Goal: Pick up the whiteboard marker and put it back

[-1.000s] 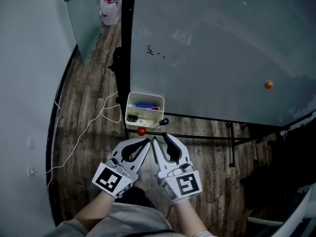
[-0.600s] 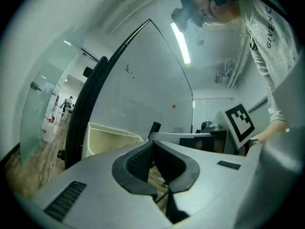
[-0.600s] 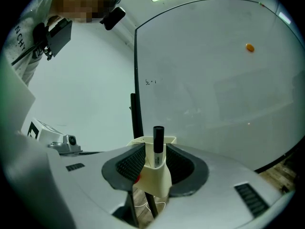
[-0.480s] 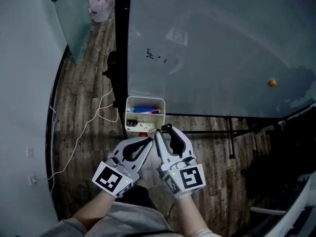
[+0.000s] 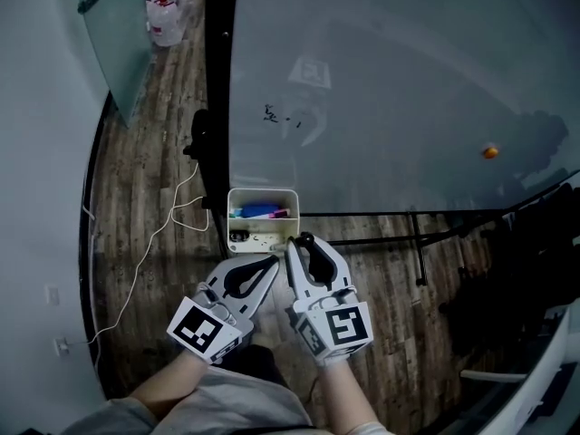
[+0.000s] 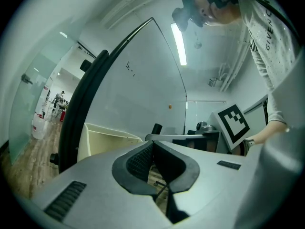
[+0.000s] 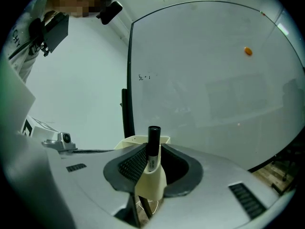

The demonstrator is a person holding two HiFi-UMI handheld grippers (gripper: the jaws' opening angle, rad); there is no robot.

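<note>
A whiteboard marker (image 7: pixel 153 144) with a black cap and white body stands upright between the pads of my right gripper (image 7: pixel 153 160), which has just been closing and is shut on it. In the head view the marker's black end (image 5: pixel 305 239) pokes out of the right gripper (image 5: pixel 298 244) just below the white holder box (image 5: pixel 263 193) at the whiteboard's (image 5: pixel 390 89) lower left corner. My left gripper (image 5: pixel 273 260) is beside the right one, its tips together and nothing in it; the same shut jaws show in the left gripper view (image 6: pixel 153 144).
Blue and pink markers (image 5: pixel 260 212) lie in the box. An orange magnet (image 5: pixel 489 151) sticks to the board at the right. A white cable (image 5: pixel 154 243) trails over the wood floor at the left. The board's black stand bars (image 5: pixel 417 243) run below its edge.
Both grippers have drawn closer to the holder box, the right one most. A red object seen below the box a second ago is now hidden behind the grippers.
</note>
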